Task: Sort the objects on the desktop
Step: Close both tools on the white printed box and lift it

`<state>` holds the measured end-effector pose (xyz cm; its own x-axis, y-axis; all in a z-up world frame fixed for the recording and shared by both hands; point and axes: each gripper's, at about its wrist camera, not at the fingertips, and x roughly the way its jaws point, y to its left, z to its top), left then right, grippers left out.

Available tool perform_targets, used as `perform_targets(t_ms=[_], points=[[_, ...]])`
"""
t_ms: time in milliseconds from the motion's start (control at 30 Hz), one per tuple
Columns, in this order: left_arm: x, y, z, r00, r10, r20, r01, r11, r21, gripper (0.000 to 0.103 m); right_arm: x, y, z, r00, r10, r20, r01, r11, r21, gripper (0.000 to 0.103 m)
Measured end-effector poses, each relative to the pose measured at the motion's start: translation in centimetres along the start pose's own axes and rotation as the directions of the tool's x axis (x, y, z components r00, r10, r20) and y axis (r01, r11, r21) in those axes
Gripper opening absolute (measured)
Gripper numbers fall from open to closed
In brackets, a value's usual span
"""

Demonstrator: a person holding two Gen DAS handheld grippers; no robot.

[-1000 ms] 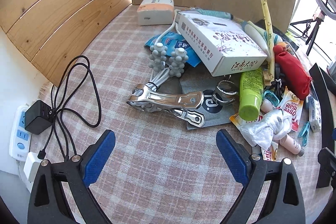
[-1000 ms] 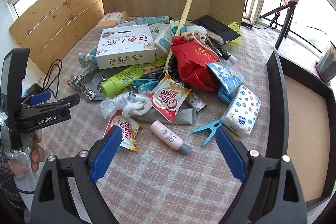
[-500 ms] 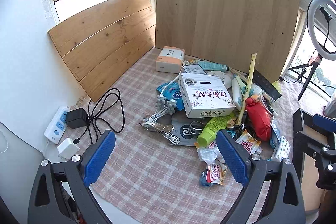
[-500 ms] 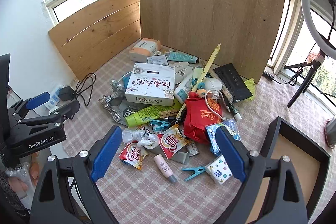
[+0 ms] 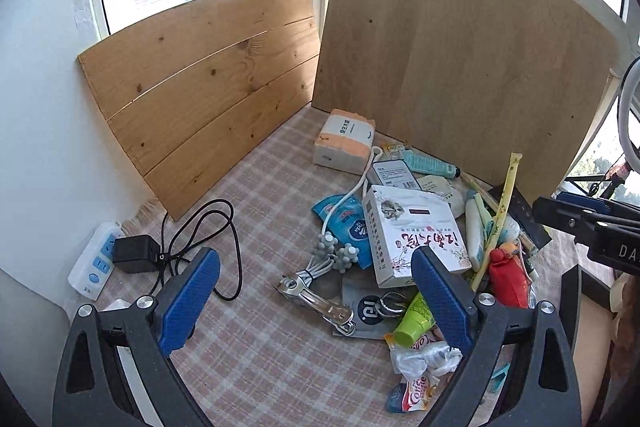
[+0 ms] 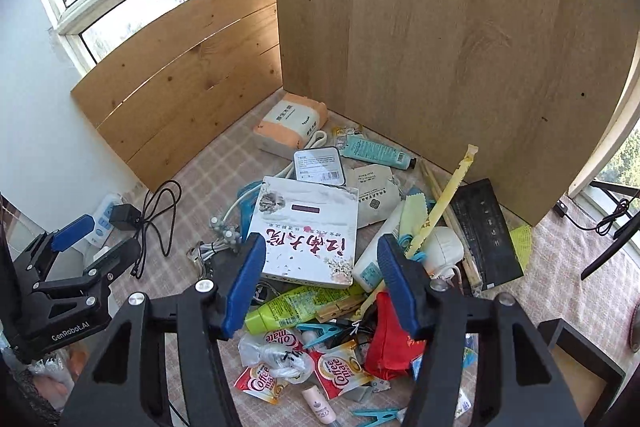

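Right wrist view: we find the clutter pile (image 6: 320, 267) at centre on the checked cloth (image 6: 224, 163), the white printed box (image 6: 306, 231) on top. Right gripper (image 6: 322, 281) hangs above the box, jaws partly spread, holding nothing. Left gripper (image 5: 316, 301) hangs wide open and empty, metal clip (image 5: 316, 301) below it, power strip (image 5: 94, 261) at 9 o'clock. We judge no item chosen yet; next, pick one loose piece and descend.

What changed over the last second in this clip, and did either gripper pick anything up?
Both grippers pulled up and back from the pile, so far more of the table shows. The right gripper narrowed its jaws but holds nothing; the left gripper stays wide open and empty. The white box and surrounding clutter lie unmoved.
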<state>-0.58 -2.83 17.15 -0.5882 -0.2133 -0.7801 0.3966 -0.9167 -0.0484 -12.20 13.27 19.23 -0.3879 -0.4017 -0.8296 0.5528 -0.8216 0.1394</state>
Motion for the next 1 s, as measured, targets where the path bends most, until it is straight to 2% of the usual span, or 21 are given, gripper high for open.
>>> perform_targets(t_ms=[167,233,300,433,567,667,800,867,1000], points=[[4.6,-2.1,-0.5,0.993,-0.049,-0.110,0.053,0.998,0.031,0.086,6.6,-1.7,0.6,0.990,0.067,-0.127,-0.059,0.996,0.068,0.048],[6.2,-3.0,-0.6,0.988,-0.057,-0.144,0.064,0.997,0.043,0.076,8.5,-2.3,0.6,0.983,0.086,-0.164,-0.070,0.992,0.105,0.046],[7.5,-3.7,-0.5,0.981,-0.075,-0.179,0.083,0.996,0.034,0.071,9.9,-2.8,0.6,0.979,0.093,-0.179,-0.072,0.990,0.118,0.045],[9.3,-5.3,-0.2,0.971,-0.106,-0.212,0.116,0.993,0.032,0.070,11.8,-3.7,1.0,0.973,0.097,-0.209,-0.070,0.989,0.129,0.045],[10.6,-6.6,-0.3,0.966,-0.111,-0.233,0.128,0.990,0.061,0.070,13.7,-5.0,0.8,0.954,0.173,-0.245,-0.118,0.968,0.222,0.045],[11.8,-6.9,-0.3,0.957,-0.127,-0.259,0.144,0.988,0.051,0.066,14.8,-4.6,0.7,0.947,0.189,-0.258,-0.133,0.966,0.221,0.045],[13.3,-7.0,-0.3,0.940,-0.166,-0.299,0.181,0.983,0.023,0.058,15.2,-4.6,0.8,0.939,0.226,-0.258,-0.161,0.954,0.251,0.045],[13.8,-7.1,-0.3,0.931,-0.195,-0.309,0.206,0.978,0.004,0.059,15.0,-4.7,0.8,0.940,0.220,-0.261,-0.155,0.956,0.249,0.045],[13.7,-7.1,-0.3,0.931,-0.199,-0.306,0.209,0.978,-0.002,0.059,15.3,-5.0,0.3,0.926,0.263,-0.272,-0.177,0.937,0.302,0.050]])
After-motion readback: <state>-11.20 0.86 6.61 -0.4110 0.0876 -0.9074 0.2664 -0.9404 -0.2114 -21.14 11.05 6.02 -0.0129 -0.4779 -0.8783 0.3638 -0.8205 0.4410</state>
